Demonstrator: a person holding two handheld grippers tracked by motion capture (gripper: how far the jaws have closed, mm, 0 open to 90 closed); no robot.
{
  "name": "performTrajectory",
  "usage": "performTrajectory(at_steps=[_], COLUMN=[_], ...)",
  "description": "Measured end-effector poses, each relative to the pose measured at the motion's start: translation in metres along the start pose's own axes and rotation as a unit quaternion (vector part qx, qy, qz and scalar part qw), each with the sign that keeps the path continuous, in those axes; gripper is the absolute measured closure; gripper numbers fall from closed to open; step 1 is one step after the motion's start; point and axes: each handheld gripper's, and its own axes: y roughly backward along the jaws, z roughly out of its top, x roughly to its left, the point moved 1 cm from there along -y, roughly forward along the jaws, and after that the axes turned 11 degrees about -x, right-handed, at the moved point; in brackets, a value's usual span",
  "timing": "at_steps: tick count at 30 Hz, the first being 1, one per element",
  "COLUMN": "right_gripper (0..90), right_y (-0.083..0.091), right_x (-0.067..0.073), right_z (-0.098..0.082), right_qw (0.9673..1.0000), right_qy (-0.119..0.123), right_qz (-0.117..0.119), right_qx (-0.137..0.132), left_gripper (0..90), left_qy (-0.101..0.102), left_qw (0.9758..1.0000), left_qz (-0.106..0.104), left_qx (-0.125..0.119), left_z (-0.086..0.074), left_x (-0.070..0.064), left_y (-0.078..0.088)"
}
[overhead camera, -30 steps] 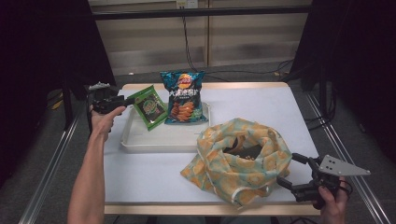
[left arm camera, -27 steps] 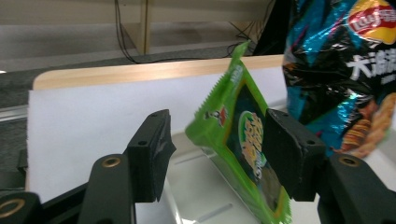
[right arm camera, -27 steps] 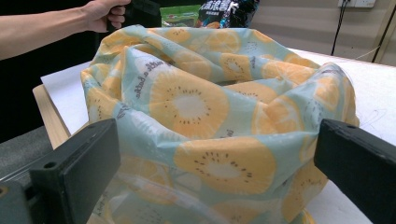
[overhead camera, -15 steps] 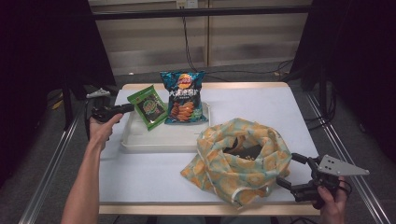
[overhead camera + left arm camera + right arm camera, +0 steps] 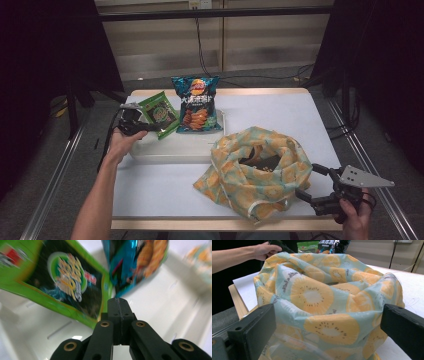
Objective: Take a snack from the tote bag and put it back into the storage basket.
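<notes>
A green snack packet (image 5: pixel 159 114) sits in the upper left of the high view, propped at a slant in a shallow white tray (image 5: pixel 165 152). It is a flat foil pouch with a bright green border, a dark panel and a round green-and-white emblem; in the left gripper view (image 5: pixel 62 285) it is blurred and spans the upper left of the frame. It looks light, thin and crinkly, likely slippery and easy to crush, so the flat sealed edge or a corner is the sensible place to take hold, not the puffed middle.

The left gripper (image 5: pixel 150 128) has its jaws clenched at the packet's lower corner. The left gripper view shows the two black jaws pressed flat together, tips at the green edge; whether a sliver of foil is pinched between them cannot be told. These jaws have just been closing.

Just right of the green packet, a taller blue crisp bag (image 5: pixel 196 102) stands upright in the same tray, the two overlapping or touching at their inner edges.

Further out, lower right of centre on the white tabletop (image 5: pixel 280 107), lies a soft cloth bag (image 5: pixel 255 172), pale teal with orange citrus slices, its mouth open and slumped. The right gripper (image 5: pixel 305 187), at the lower right corner, has its jaws released and spread wide, aimed at the bag's near side without touching it. The right gripper view shows the bag (image 5: pixel 324 302) between the open jaws.
</notes>
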Motion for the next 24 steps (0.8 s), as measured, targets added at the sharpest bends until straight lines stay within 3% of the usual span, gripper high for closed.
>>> performTrajectory(at_steps=[2, 9, 12, 13, 14, 15, 16, 18, 19, 20, 21, 22, 23, 24], right_gripper=[0.0, 0.0, 0.0, 0.0, 0.0, 0.0, 0.0, 0.0, 0.0, 0.0, 0.0, 0.0, 0.0, 0.0], right_y=[0.0, 0.0, 0.0, -0.001, -0.001, -0.001, 0.0, 0.0, 0.0, 0.001, 0.001, 0.001, 0.001, 0.001], right_x=[0.0, 0.0, -0.001, -0.002, -0.002, -0.002, -0.002, -0.001, -0.001, -0.001, -0.001, -0.001, -0.002, -0.002], right_z=[0.0, 0.0, -0.001, -0.001, -0.001, -0.001, -0.001, -0.001, -0.001, -0.001, -0.001, -0.001, -0.001, -0.001], right_qw=[1.0, 1.0, 1.0, 1.0, 1.0, 1.0, 1.0, 1.0, 1.0, 1.0, 1.0, 1.0, 1.0, 1.0], right_qy=[0.001, -0.002, -0.004, -0.004, -0.007, -0.005, -0.003, -0.006, -0.007, -0.007, -0.007, -0.006, -0.005, -0.004], right_qz=[-0.001, -0.001, -0.002, -0.002, -0.005, -0.005, -0.004, -0.003, -0.003, -0.004, -0.005, -0.005, -0.003, -0.002], right_qx=[0.001, 0.001, 0.005, 0.004, 0.005, 0.005, 0.006, 0.006, 0.006, 0.005, 0.003, 0.003, 0.002, 0.002], left_gripper=[90.0, 90.0, 90.0, 90.0, 90.0, 90.0, 90.0, 90.0, 90.0, 90.0, 90.0, 90.0, 90.0, 90.0], left_qy=[-0.014, 0.003, 0.005, -0.011, -0.014, 0.013, 0.014, -0.01, 0.022, 0.027, 0.015, 0.023, 0.017, 0.031], left_qw=[0.9998, 0.998, 0.9962, 0.9937, 0.9926, 0.9943, 0.9938, 0.9911, 0.9932, 0.993, 0.9918, 0.9918, 0.9915, 0.992], left_qz=[0.005, 0.005, 0.019, 0.01, 0.012, 0.025, 0.028, 0.037, 0.048, 0.05, 0.05, 0.055, 0.055, 0.062], left_qx=[0.012, 0.063, 0.085, 0.111, 0.12, 0.103, 0.106, 0.128, 0.103, 0.103, 0.117, 0.113, 0.116, 0.105], left_z=[0.0, -0.002, -0.002, -0.001, -0.001, -0.003, -0.002, 0.0, -0.001, -0.001, 0.0, 0.0, 0.001, 0.001], left_x=[-0.004, 0.002, 0.002, 0.005, 0.005, 0.003, 0.004, 0.009, 0.007, 0.008, 0.01, 0.01, 0.013, 0.013], left_y=[-0.004, -0.017, -0.022, -0.023, -0.024, -0.028, -0.029, -0.029, -0.033, -0.034, -0.035, -0.037, -0.037, -0.039])
